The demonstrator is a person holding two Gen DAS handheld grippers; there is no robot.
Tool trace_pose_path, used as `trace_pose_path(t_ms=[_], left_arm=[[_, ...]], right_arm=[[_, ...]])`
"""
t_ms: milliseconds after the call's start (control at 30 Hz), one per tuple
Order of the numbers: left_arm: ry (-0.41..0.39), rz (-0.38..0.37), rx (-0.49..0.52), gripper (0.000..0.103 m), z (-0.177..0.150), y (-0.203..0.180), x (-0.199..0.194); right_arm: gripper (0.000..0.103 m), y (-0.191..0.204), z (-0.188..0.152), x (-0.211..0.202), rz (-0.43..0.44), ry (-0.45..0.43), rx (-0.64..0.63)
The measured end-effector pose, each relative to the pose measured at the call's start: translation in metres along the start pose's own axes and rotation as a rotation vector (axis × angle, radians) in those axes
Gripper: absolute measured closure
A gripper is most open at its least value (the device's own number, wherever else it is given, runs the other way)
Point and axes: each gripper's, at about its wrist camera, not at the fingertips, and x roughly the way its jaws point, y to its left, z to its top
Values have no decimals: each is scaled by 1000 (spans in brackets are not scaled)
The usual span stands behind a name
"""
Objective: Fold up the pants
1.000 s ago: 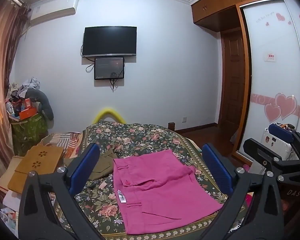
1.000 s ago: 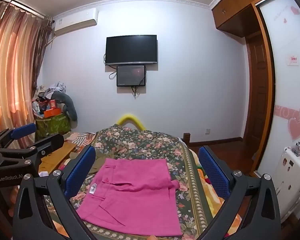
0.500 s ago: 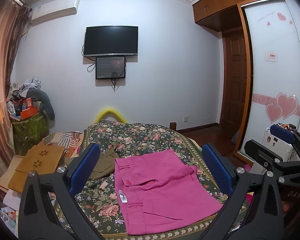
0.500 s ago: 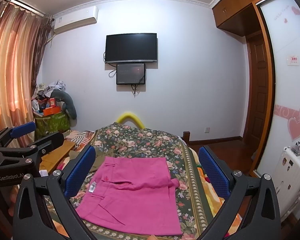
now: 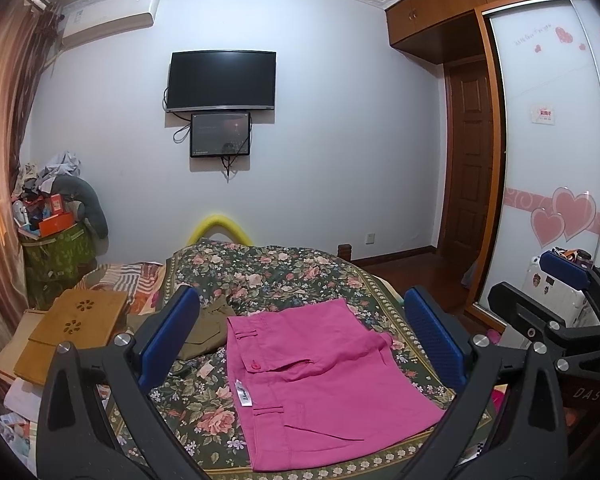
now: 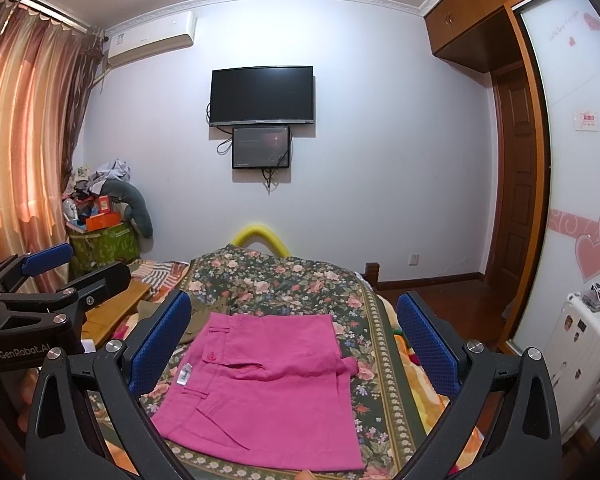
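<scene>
Left wrist view: we held both grippers, left gripper (image 5: 300, 344) and right gripper (image 6: 296, 344), wide and empty above the folded pink pants (image 5: 320, 384) at lower centre, presumably clearing the finished fold.

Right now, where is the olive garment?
In both views the olive garment lies on the floral bedspread, touching the pink pants' left waistband corner, behind the inner left finger.

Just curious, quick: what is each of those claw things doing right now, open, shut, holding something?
Left gripper: open, holding nothing, above the pink pants.
Right gripper: open, holding nothing.
</scene>
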Motion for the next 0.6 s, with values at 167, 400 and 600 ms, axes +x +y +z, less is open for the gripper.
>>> trace_pose_path(t_ms=[167, 400, 600], left_arm=[[-4, 8, 1, 0, 0, 0, -1], [-1, 8, 2, 0, 0, 1, -1], [-2, 9, 3, 0, 0, 0, 0]], right_arm=[[1, 0, 0, 1, -1, 3, 0], [1, -2, -1, 1, -3, 6, 2], [1, -2, -1, 1, -3, 6, 2]])
